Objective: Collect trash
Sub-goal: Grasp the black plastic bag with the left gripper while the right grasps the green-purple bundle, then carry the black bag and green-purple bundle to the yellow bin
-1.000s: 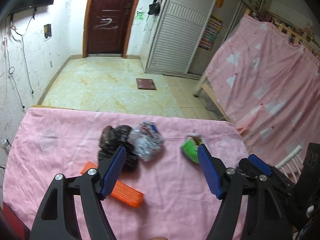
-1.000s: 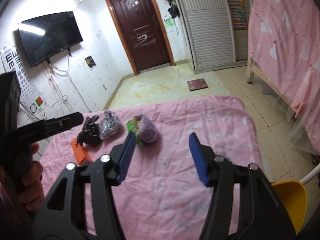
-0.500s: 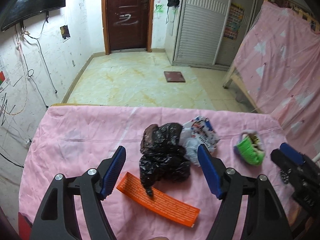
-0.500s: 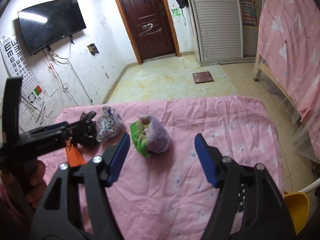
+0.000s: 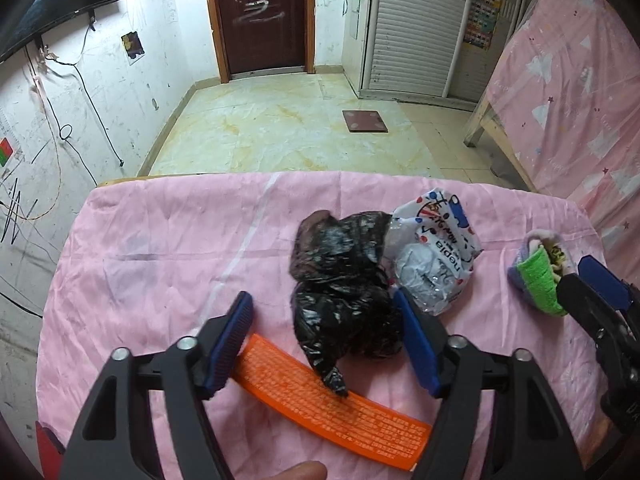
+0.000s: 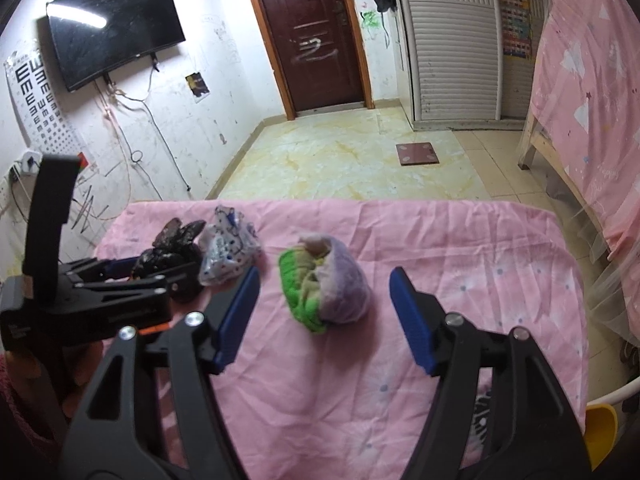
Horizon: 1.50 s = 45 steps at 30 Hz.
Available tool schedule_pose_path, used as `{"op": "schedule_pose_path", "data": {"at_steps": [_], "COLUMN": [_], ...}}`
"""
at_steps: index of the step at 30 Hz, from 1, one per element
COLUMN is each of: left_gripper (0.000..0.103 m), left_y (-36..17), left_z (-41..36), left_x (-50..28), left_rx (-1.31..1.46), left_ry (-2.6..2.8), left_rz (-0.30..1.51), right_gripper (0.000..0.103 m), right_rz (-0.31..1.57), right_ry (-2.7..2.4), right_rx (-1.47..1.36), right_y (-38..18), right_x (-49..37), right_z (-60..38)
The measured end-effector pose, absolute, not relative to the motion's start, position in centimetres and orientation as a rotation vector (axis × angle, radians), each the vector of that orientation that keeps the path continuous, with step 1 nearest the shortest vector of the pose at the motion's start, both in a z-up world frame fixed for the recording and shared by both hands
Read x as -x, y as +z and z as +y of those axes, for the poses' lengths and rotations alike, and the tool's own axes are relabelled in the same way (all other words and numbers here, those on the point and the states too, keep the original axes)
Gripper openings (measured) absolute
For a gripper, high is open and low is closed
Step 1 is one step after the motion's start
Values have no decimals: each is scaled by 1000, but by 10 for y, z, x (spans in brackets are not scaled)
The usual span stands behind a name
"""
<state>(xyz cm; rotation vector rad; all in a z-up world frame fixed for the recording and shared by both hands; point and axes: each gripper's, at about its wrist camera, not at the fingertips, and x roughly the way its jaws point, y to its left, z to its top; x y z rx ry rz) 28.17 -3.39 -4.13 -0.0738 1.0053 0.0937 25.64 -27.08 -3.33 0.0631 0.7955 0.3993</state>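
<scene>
Black crumpled trash bag (image 5: pixel 344 280) sits mid-counter on the pink cloth (image 5: pixel 160 264), touching the white printed plastic wrapper (image 5: pixel 436 256) on its right. Its lower tail lies over the orange ribbed strip (image 5: pixel 332 396) nearer the camera. Green-and-purple bundle (image 6: pixel 324 288) lies apart, further right on the same counter.

Change vs a second ago: in the left wrist view the black bag was off to the left, by the left pad, and small; now it fills the gap between both pads and is larger in frame. The orange strip now runs under the gap too. In the right wrist view the bundle was up by the left pad; now it is centred between the pads.

Left hand-held gripper (image 5: pixel 324 340): jaws half wide and closing, black bag between them. Right pad appears to be at the bag's edge, left pad apart from it; no squeeze visible.

Right hand-held gripper (image 6: pixel 322 316): jaws at medium width, bundle framed between the pads with clear gaps both sides, no contact. From the left wrist view its blue-tipped fingers (image 5: pixel 600 280) are just beside the bundle, nothing held.

A fingertip (image 5: pixel 300 470) shows at the bottom edge of the left view.
</scene>
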Motion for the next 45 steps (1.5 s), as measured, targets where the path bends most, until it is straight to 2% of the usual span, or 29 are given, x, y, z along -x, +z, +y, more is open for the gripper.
{"op": "schedule_pose_path", "data": {"at_steps": [1,3,6,9,18,19,22,25,35,45], "left_gripper": [52,33,26,25,25,25,25,25,25,25], "left_y": [-41,-40,-39,-33,-5,-1,4,6,4,1], "left_z": [-34,-37,-37,-30,-20,-20,-28,-36,-53,-65], "left_x": [-282,-282,-281,-276,-250,-246,-239,-234,-228,-222], "left_rx": [69,56,70,121,207,205,185,169,113,57], "left_ry": [100,104,102,100,83,78,62,41,-4,-1], "left_rz": [1000,989,982,950,802,782,749,736,732,703], "right_gripper": [65,65,66,69,68,57,33,29,29,29], "right_rz": [800,810,821,825,838,831,817,793,609,410], "right_ry": [400,405,402,396,362,358,343,327,215,153], "right_rx": [-57,-44,-27,-22,-3,15,53,69,111,-68], "right_y": [-35,-37,-41,-42,-47,-46,-44,-40,-18,15], "right_x": [-257,-258,-260,-261,-266,-265,-263,-259,-233,-190], "right_z": [-269,-266,-263,-261,-254,-251,-241,-240,-250,-301]}}
